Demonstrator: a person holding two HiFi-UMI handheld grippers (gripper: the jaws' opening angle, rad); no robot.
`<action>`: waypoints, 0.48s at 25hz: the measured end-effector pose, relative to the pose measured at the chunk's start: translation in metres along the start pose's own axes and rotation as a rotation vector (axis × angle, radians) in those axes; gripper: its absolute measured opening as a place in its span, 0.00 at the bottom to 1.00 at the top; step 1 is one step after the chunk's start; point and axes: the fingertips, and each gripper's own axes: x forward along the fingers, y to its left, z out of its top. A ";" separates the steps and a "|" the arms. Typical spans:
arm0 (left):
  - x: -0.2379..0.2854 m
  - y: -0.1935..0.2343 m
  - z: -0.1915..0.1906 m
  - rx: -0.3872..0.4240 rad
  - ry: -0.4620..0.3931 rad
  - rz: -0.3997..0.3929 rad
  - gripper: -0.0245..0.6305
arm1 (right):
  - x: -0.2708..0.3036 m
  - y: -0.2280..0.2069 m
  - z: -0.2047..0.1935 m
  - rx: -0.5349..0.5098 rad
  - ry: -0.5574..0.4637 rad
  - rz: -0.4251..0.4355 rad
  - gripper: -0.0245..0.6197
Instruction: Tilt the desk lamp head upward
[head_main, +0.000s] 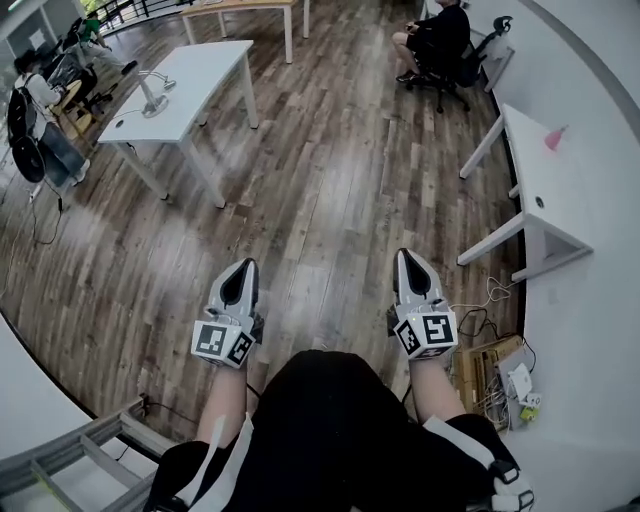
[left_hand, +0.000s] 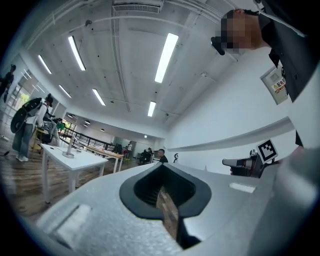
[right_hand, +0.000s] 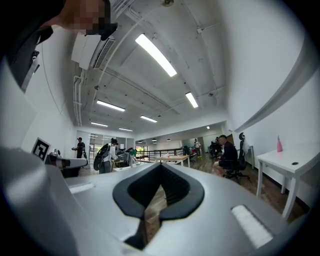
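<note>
The desk lamp (head_main: 153, 97), a small silver lamp on a round base, stands on a white table (head_main: 205, 75) at the far upper left of the head view. The left gripper view shows that lamp (left_hand: 68, 149) small and far off at the left. Both grippers hang in the air above the wood floor, far from the lamp. My left gripper (head_main: 241, 266) is shut with nothing in it, and so is my right gripper (head_main: 408, 257). In each gripper view the jaws meet with only floor behind them: left gripper (left_hand: 161, 167), right gripper (right_hand: 161, 167).
A second white table (head_main: 545, 185) stands along the curved wall at the right, with a pink object (head_main: 555, 138) on it. A person sits on an office chair (head_main: 440, 45) at the top. People (head_main: 35, 100) stand at the far left. Cables and a box (head_main: 500, 375) lie at the lower right.
</note>
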 end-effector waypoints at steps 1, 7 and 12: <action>-0.007 0.013 0.001 0.001 -0.001 0.028 0.04 | 0.010 0.009 -0.001 0.002 0.002 0.020 0.04; -0.037 0.064 0.001 0.003 -0.011 0.134 0.04 | 0.061 0.058 -0.003 0.001 0.003 0.124 0.04; -0.053 0.097 0.004 -0.004 -0.021 0.211 0.04 | 0.093 0.084 -0.008 0.002 0.016 0.191 0.04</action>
